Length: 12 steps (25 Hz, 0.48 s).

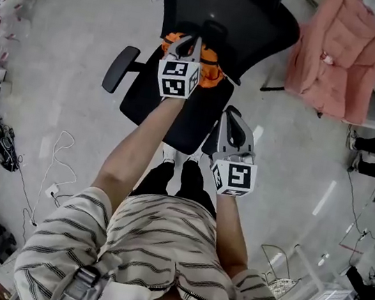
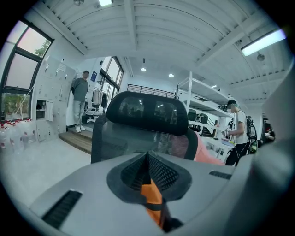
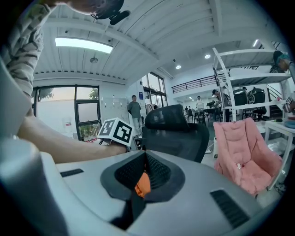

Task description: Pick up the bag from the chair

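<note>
Grey workshop floor (image 1: pixel 56 40) lies below, and the black chair (image 1: pixel 193 122) stands on it. At the left, the left gripper (image 2: pixel 148 157) has its jaws pressed together on the bag (image 2: pixel 152 196). Orange cloth and a dark strap are pinched between them and run down under the jaws. I think the hold is at the strap so that the bag can hang freely when I lift. Most of the bag bulges just beside these jaws, over the back of the seat; I cannot tell if it touches the seat. Further right, the right gripper (image 3: pixel 146 157) is closed too, with a small orange fold low between its jaws. I judge this is another part of the bag, taken to share the weight. Well right of those jaws stands a pink padded seat (image 1: pixel 340 57).
</note>
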Motion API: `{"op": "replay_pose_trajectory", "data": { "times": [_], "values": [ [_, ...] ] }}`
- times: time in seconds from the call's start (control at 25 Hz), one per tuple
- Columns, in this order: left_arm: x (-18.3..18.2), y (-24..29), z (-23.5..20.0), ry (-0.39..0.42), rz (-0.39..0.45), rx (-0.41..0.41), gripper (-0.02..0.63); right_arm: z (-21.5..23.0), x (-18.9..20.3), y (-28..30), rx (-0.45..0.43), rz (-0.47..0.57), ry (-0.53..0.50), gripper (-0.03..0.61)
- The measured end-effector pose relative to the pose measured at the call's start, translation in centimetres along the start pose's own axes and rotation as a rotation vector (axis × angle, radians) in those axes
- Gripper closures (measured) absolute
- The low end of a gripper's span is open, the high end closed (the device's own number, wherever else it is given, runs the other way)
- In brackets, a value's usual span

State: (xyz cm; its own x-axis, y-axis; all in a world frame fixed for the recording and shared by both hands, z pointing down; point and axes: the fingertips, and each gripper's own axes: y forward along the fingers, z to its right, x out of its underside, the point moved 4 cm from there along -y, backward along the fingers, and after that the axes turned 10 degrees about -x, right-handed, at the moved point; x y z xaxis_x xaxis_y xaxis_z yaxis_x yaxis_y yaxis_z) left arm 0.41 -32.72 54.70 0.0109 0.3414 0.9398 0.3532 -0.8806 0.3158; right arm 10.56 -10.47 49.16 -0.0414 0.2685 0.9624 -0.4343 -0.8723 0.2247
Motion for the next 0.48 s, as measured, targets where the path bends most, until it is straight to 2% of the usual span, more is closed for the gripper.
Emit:
{"op": "replay_pose_trajectory", "data": {
  "times": [0.48],
  "values": [
    [-3.2,-3.3,0.7,-0.01,0.066,0.036,0.588,-1.0,-2.2,-0.8,0.003,0.033,-0.028,0.561]
  ]
}}
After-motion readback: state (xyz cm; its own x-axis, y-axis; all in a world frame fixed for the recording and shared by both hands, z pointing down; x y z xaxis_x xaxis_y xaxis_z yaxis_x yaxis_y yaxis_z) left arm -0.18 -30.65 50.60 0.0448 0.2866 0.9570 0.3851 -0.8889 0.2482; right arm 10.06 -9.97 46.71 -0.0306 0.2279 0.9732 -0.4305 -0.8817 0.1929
